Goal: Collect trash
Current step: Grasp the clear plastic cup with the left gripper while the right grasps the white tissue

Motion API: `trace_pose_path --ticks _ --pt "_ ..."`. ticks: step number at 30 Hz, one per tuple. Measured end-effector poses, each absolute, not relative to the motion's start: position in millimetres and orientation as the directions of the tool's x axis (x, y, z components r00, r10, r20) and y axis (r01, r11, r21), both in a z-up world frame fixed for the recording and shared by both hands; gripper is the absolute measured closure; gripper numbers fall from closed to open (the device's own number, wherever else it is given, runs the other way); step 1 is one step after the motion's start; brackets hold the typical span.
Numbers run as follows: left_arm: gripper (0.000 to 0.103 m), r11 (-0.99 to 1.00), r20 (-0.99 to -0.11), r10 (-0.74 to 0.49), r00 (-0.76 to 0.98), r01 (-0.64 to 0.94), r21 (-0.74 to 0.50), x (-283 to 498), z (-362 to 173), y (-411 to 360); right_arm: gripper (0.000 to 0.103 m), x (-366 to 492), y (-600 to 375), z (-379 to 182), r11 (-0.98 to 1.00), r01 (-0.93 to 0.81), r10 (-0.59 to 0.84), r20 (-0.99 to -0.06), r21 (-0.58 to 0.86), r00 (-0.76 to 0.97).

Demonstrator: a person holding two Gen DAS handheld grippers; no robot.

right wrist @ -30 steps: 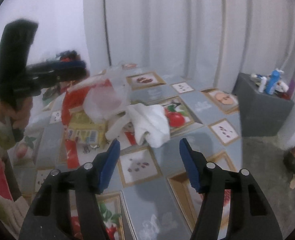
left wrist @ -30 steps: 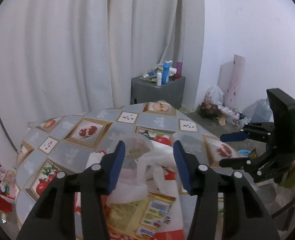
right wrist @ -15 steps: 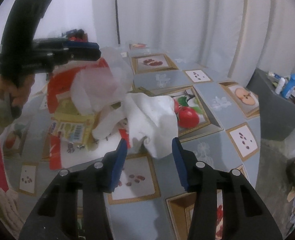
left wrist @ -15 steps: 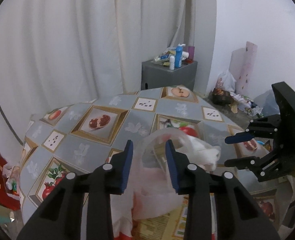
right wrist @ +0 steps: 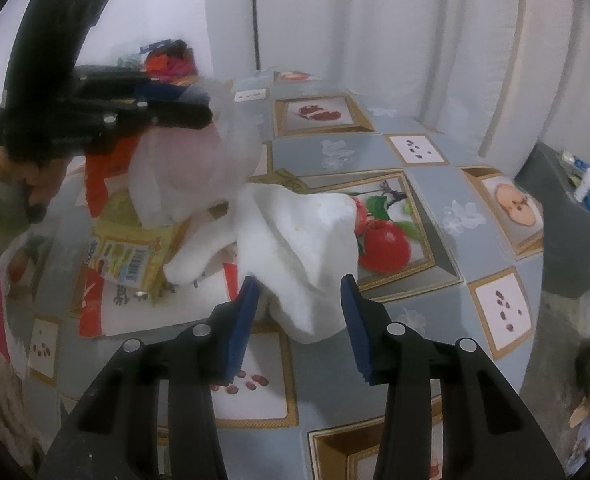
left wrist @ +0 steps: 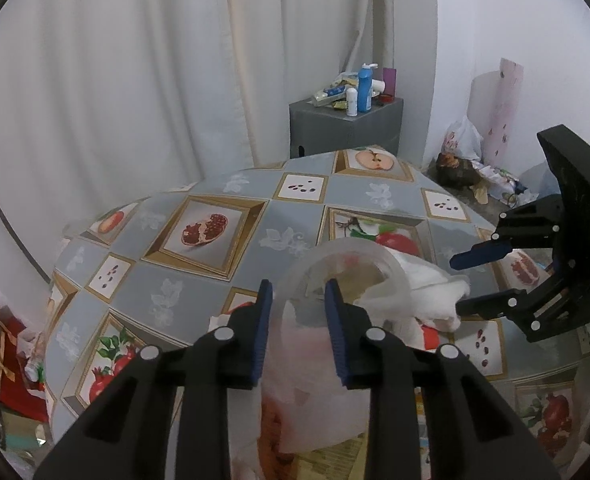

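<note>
A see-through plastic bag (left wrist: 315, 344) sits on the table (left wrist: 215, 280), in the pile of trash near the table's near edge in the left wrist view. The bag's open top stands up like a ring. The left gripper (left wrist: 298, 292) has the bag's rim between its two blue fingers (left wrist: 264, 320). Its jaws have just been closing, and in the right wrist view they look pinched on the bag's thin top edge (right wrist: 215, 100).

Just beside the bag lies a white crumpled tissue (right wrist: 295, 240). It is touching the bag and partly covers a picture of a red apple on the tablecloth. The right gripper (right wrist: 299, 300) reaches down to the tissue's near end. Its jaws have just been closing too, and the tissue's end lies between them. There is a gap on the right side, so the fingers (right wrist: 355, 320) are not squeezing it yet.

Under the bag and tissue lies a yellow packet (right wrist: 131, 252) with a barcode, and under that a flat red and white wrapper (right wrist: 107, 304).

The tablecloth is grey with framed fruit pictures. Past the table's far edge stands a grey cabinet (left wrist: 345, 128) with bottles on top, in front of white curtains (left wrist: 135, 80). A hand (right wrist: 11, 168) in a green sleeve holds the left gripper.
</note>
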State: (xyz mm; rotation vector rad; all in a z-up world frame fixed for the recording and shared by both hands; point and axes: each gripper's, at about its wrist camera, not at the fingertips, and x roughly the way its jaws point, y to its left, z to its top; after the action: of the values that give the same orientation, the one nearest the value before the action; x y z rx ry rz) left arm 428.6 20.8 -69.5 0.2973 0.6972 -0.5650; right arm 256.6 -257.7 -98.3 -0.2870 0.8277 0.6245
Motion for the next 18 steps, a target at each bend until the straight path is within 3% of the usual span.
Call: trace_pose_path --ticks 6,10,18 --pt "0.095 0.815 -0.675 -0.37 0.639 0.571 0.094 430.0 -68.7 21.2 0.076 260.9 -251.8 -102.2 0.752 -0.658 0.406 -0.77 -0.025 0.492" --pt "0.097 0.813 -0.673 -0.363 0.644 0.572 0.108 429.2 -68.7 20.5 0.09 262.1 -252.4 -103.2 0.746 -0.665 0.407 -0.772 -0.028 0.489" --pt "0.098 0.817 -0.651 -0.361 0.668 0.562 0.124 427.0 -67.2 21.4 0.098 254.4 -253.0 -101.9 0.728 -0.682 0.411 -0.751 -0.072 0.517"
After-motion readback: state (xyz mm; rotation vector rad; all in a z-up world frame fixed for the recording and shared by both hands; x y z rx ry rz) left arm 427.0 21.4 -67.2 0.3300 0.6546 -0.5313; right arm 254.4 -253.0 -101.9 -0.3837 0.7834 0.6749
